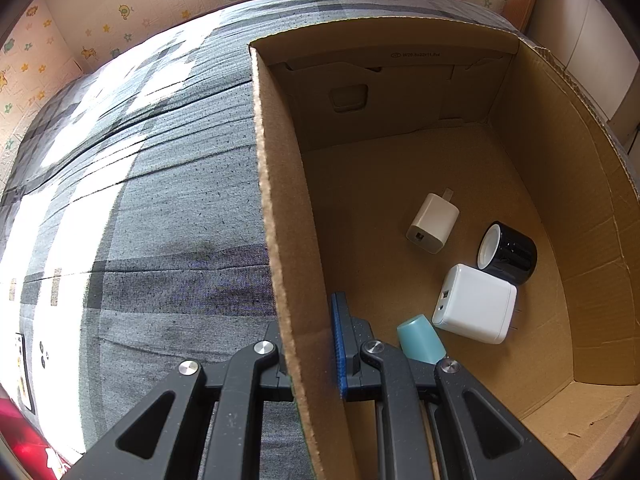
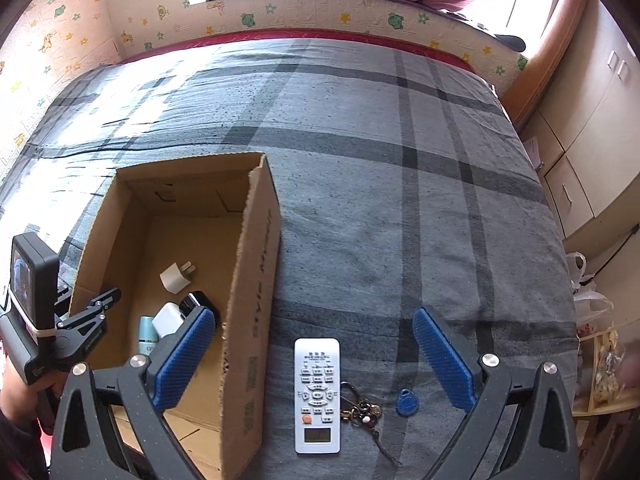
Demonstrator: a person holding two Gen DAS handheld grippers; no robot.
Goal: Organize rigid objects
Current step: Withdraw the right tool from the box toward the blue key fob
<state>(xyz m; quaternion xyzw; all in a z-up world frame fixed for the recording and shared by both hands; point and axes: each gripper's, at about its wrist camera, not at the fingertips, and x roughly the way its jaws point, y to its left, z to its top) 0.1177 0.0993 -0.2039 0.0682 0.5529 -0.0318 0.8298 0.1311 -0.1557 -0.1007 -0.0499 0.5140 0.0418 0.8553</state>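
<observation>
Bed [image 2: 400,168], grey plaid cover, carries everything. Cardboard box [image 2: 256,280] sits open-topped on it, left of centre in right wrist view.

Done so far, judging by contents: 4 items already in box, all on its floor near the near end. Big white charger [image 1: 474,304] lies flat, touching the black cylinder [image 1: 508,254], which is on its side. Small white charger [image 1: 432,222] a little apart from those two, prongs pointing away. Teal cap-like piece [image 1: 420,338] just beside the big charger, partly hidden by gripper linkage.

Left to do, est.: 3 items still out on bed cover, right of box. White remote [image 2: 317,394] nearest the box wall, lengthwise. Keyring w/ charms [image 2: 360,408] touching/just beside remote's right edge. Blue tag [image 2: 407,402] near keys, apart from them.

Left gripper [image 1: 312,356]: pressed together on box's left wall, one finger inside, one outside; steadying box, prob.

Right gripper [image 2: 316,356]: spread wide, nothing between pads, hovers above remote. Remote looks like next pick.

Roughly over halfway by count.
</observation>
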